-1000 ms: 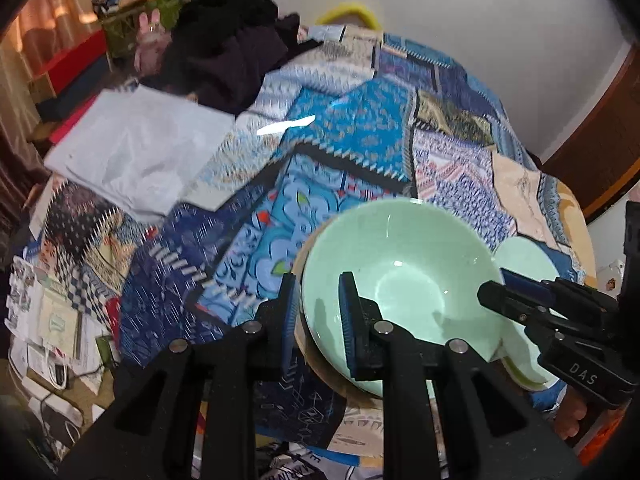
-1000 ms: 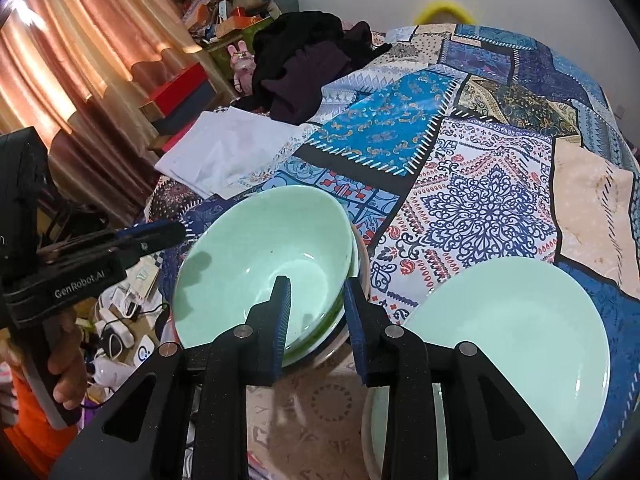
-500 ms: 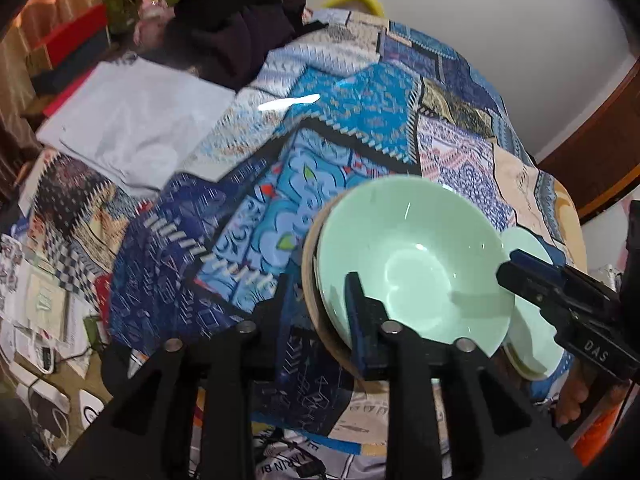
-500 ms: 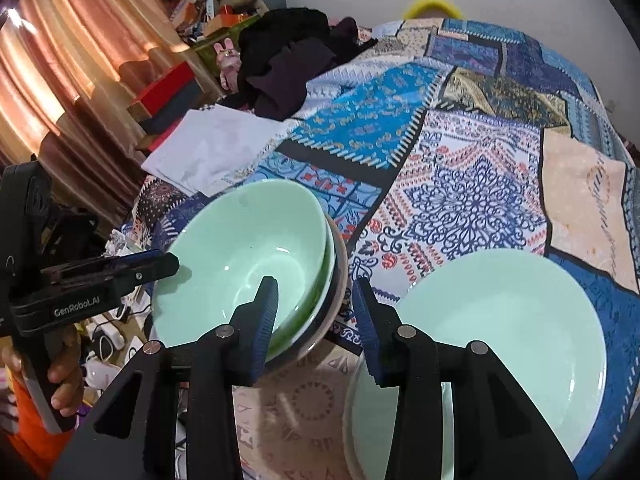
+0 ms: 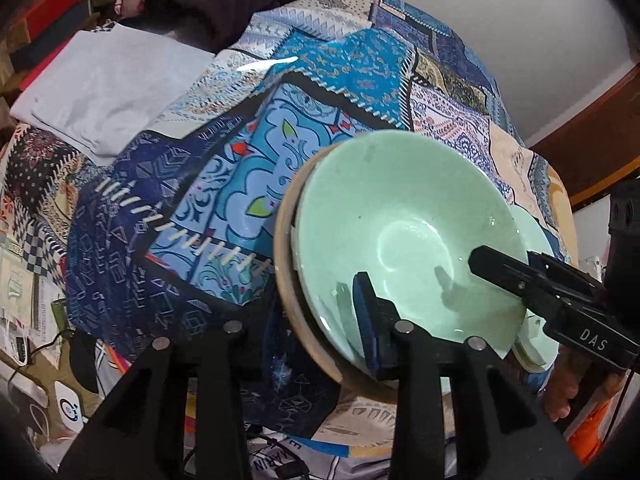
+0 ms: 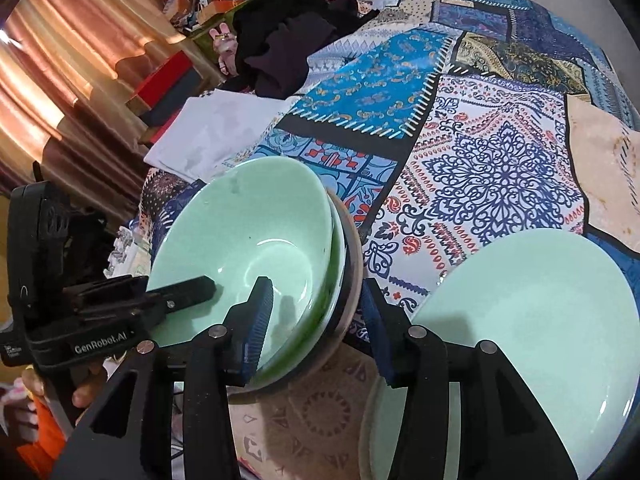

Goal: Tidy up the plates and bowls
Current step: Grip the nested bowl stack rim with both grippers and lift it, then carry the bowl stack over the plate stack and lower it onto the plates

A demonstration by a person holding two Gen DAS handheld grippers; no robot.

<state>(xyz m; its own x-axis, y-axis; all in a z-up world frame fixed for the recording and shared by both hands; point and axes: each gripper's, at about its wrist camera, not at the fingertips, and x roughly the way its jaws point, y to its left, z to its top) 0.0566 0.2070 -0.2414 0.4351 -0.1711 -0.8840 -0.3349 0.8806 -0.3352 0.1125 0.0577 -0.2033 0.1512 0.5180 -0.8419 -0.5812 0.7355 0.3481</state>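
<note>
Both claws' jaws have just been opened: the left gripper (image 5: 320,320) and right gripper (image 6: 320,320) stand apart astride the green bowl's (image 5: 400,216) rim, so the bowl is judged released onto the stack.

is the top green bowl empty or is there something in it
Empty: the top green bowl shows only its bare glazed bottom in both wrist views.

Both wrist fisheyes look steeply down, close over the green bowl stack (image 5: 404,232) (image 6: 256,240) from opposite sides. Shared: bowls, patchwork bedspread (image 5: 224,184) (image 6: 492,160), white folded cloth (image 5: 108,88) (image 6: 216,128), each other's hand-held gripper.
</note>
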